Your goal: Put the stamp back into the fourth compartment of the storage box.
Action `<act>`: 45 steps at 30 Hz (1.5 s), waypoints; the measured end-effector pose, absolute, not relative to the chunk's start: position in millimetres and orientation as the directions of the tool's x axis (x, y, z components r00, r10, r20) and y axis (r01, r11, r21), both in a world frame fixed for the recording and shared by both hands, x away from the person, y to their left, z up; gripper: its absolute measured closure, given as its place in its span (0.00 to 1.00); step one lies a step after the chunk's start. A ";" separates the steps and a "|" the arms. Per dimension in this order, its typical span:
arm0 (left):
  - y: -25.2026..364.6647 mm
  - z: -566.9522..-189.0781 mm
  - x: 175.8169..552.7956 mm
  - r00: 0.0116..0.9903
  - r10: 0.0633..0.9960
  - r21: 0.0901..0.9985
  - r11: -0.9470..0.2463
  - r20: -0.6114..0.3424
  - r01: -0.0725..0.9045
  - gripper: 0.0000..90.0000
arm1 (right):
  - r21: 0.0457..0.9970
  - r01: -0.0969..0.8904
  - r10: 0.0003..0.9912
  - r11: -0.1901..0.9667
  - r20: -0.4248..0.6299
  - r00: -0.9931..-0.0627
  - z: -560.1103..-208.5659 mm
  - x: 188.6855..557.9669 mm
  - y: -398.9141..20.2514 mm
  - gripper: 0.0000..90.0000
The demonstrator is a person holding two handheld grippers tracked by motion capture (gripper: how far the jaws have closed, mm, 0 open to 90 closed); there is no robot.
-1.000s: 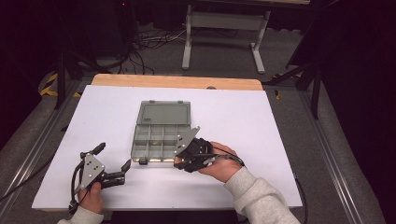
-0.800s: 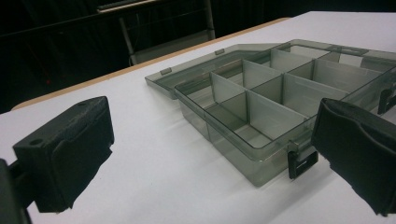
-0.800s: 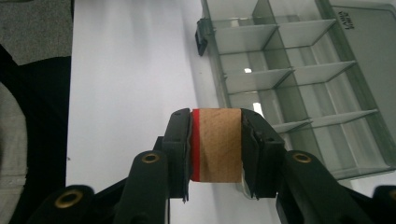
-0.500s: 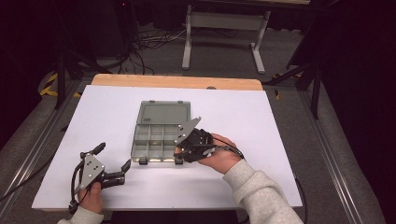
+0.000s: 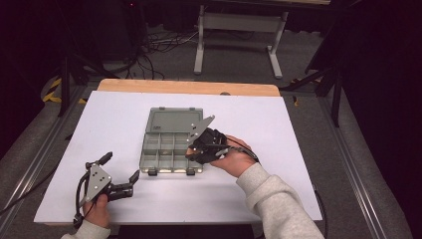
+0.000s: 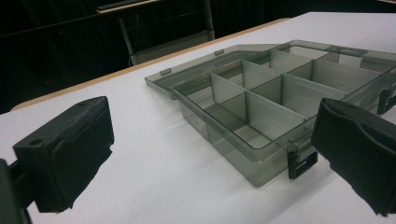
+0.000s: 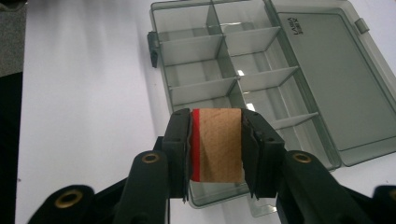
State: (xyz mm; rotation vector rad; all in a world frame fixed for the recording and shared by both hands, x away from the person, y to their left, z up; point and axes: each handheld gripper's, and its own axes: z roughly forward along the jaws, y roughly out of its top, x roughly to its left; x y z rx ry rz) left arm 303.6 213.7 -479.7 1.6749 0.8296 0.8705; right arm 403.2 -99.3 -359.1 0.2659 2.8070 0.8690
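A clear grey compartment box (image 5: 171, 145) lies open mid-table, its lid (image 5: 174, 121) flat behind it and its compartments empty as far as I see. My right gripper (image 5: 193, 151) hovers over the box's front right corner, shut on a small tan piece with a red stripe (image 7: 218, 145). In the right gripper view the piece sits upright between the pads, above the box (image 7: 196, 46) and beside the lid (image 7: 327, 79). My left gripper (image 5: 120, 167) rests near the table's front left, open and holding nothing. Its jaws (image 6: 210, 163) frame the box's (image 6: 261, 107) near corner and a black latch (image 6: 301, 163).
The white table top (image 5: 298, 129) has a wooden strip along its far edge (image 5: 189, 87). Beyond it stand a metal frame (image 5: 239, 30) and cables on a dark floor. Metal rails run along both sides of the table.
My right gripper has lifted and moved a little away from me, from the box's front edge to above its front right compartments, still holding the piece. The left gripper has stayed put.
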 end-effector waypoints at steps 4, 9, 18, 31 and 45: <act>213.8 -479.6 303.5 0.499 0.854 0.966 -0.234 0.150 0.110 0.00 | 0.571 0.122 0.238 0.812 -0.133 -0.962 -357.6 410.3 -98.8 0.73; 213.7 -479.8 303.7 0.499 0.854 0.967 -0.232 0.149 0.107 0.00 | 0.569 0.133 0.253 0.811 -0.136 -0.958 -357.7 418.2 -97.6 0.73; 213.8 -479.7 303.8 0.499 0.853 0.967 -0.232 0.150 0.106 0.00 | 0.560 0.147 0.271 0.816 -0.146 -0.951 -361.1 434.0 -96.2 0.73; 214.1 -479.7 303.8 0.499 0.854 0.967 -0.232 0.150 0.107 0.00 | 0.552 0.166 0.295 0.817 -0.153 -0.943 -367.6 452.2 -93.8 0.73; 214.3 -479.6 303.9 0.500 0.853 0.966 -0.233 0.149 0.109 0.00 | 0.544 0.188 0.317 0.818 -0.153 -0.936 -376.8 467.4 -95.9 0.73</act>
